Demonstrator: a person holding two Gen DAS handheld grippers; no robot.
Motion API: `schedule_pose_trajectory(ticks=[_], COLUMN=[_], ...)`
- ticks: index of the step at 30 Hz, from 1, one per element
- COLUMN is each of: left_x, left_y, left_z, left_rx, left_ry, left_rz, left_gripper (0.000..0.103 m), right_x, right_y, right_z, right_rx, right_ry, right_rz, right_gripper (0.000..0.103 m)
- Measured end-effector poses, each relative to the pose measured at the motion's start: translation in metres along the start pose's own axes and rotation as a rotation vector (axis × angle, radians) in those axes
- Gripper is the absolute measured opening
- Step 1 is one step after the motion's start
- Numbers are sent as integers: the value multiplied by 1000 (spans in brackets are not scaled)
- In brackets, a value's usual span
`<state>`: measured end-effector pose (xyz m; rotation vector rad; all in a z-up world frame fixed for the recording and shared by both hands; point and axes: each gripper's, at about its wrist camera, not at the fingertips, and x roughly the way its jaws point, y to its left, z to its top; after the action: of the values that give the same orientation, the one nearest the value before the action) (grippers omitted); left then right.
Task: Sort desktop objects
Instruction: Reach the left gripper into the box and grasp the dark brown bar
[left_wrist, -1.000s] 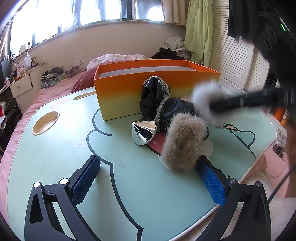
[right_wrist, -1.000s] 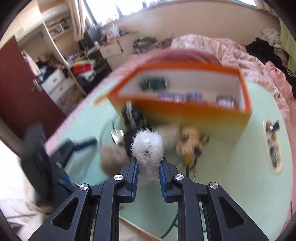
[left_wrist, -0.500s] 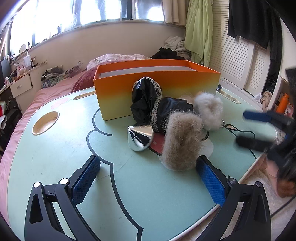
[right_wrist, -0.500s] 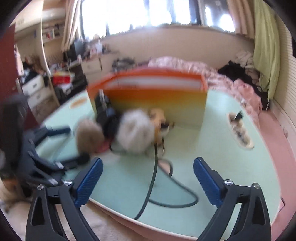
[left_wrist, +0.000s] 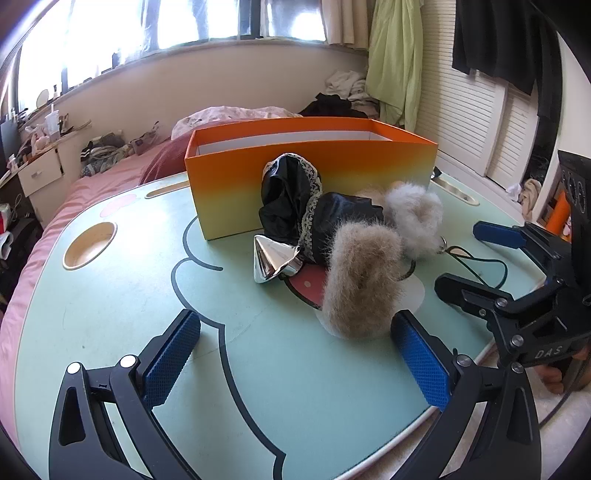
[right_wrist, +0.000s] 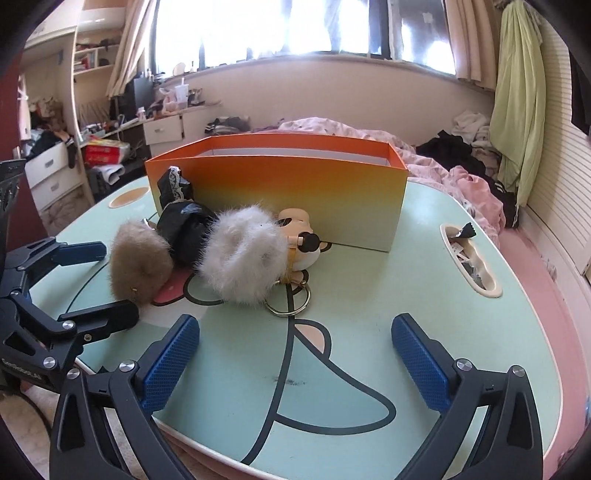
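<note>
Only the right wrist view shows the cartoon plush keychain (right_wrist: 301, 242) against the orange box (right_wrist: 295, 192); only the left shows the silver cone (left_wrist: 273, 260). The mint table (left_wrist: 110, 295) stands beside a pink bed (right_wrist: 476, 181). The white pompom (right_wrist: 243, 254), gripped a second ago, now lies before the box beside the tan pompom (left_wrist: 360, 280). Left gripper (left_wrist: 295, 360) and right gripper (right_wrist: 295, 360) both gape wide, empty.

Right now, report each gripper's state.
Left gripper: jaws open, holding nothing.
Right gripper: jaws open, holding nothing.
</note>
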<state>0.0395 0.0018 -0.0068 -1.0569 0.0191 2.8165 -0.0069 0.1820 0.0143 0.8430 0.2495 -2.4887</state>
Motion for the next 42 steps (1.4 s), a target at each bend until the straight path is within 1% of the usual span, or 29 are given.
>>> schedule_pose_trajectory(ticks=[3,6,8,9,10,11,12,15,16,17,18,19,20,21,22,24,27,28,29,30,31,33,35,37,38,39,40,42], left_x=[-5,-20,-45,-53,-65,-73,-76,-69,-59,-49,-33,-12,5,26,51,86,113,125,129,129,133,136,138,135,135,133,134,136], left_y=[-3,-6,-6,-6,-5,-3,0,10,15,19,20,18,13,9,3,-5,-9,-9,-8,-8,-9,-14,-22,-35,-35,-40,-41,-43], left_z=[-2,2,14,19,29,41,50,94,113,128,143,159,166,174,179,178,172,170,170,173,174,177,178,176,181,179,182,184], left_rx=[1,42,55,53,41,17,0,-101,-145,-172,-198,-211,-211,-208,-207,-223,-264,-296,-314,-325,-337,-350,-309,-237,-218,-189,-175,-164], left_ry=[5,-49,-147,-182,-235,-261,-260,-202,-153,-103,-28,72,150,250,365,512,586,622,625,597,606,607,602,600,602,604,608,613], left_rz=[20,54,92,99,105,88,69,-87,-136,-163,-187,-219,-244,-257,-262,-246,-185,-181,-188,-180,-172,-182,-156,-125,-119,-109,-107,-109], left_gripper=[103,103,103,103,103,103,103,103,103,103,102,96,89,74,62,58,58,58,58,58,58,58,58,58,58,52,49,48], right_x=[3,2,2,2,2,1,1,-1,-1,-1,-1,-1,-1,0,0,0,0,1,1,1,1,1,1,1,1,1,1,1], right_y=[-1,-2,-2,-1,-1,-1,-1,0,-1,-1,-2,-3,-4,-5,-6,-8,-8,-8,-8,-8,-8,-8,-8,-8,-8,-8,-8,-8], right_z=[3,3,4,4,4,5,5,5,5,5,5,5,5,4,4,4,3,3,3,3,3,4,4,4,4,4,4,5], right_rx=[1,1,1,1,2,3,3,3,2,3,3,4,5,6,7,8,8,8,9,10,10,10,10,10,10,10,10,10], right_ry=[0,0,0,0,1,0,-2,-6,-7,-9,-10,-11,-11,-13,-14,-17,-20,-21,-20,-21,-23,-23,-24,-24,-25,-25,-25,-25], right_rz=[2,1,1,1,1,1,2,2,2,3,3,4,4,5,5,5,6,7,7,8,7,7,7,7,7,7,6,6], right_gripper=[103,103,103,103,103,103,103,103,103,103,103,103,103,103,103,103,103,103,103,103,103,103,103,103,103,103,103,103])
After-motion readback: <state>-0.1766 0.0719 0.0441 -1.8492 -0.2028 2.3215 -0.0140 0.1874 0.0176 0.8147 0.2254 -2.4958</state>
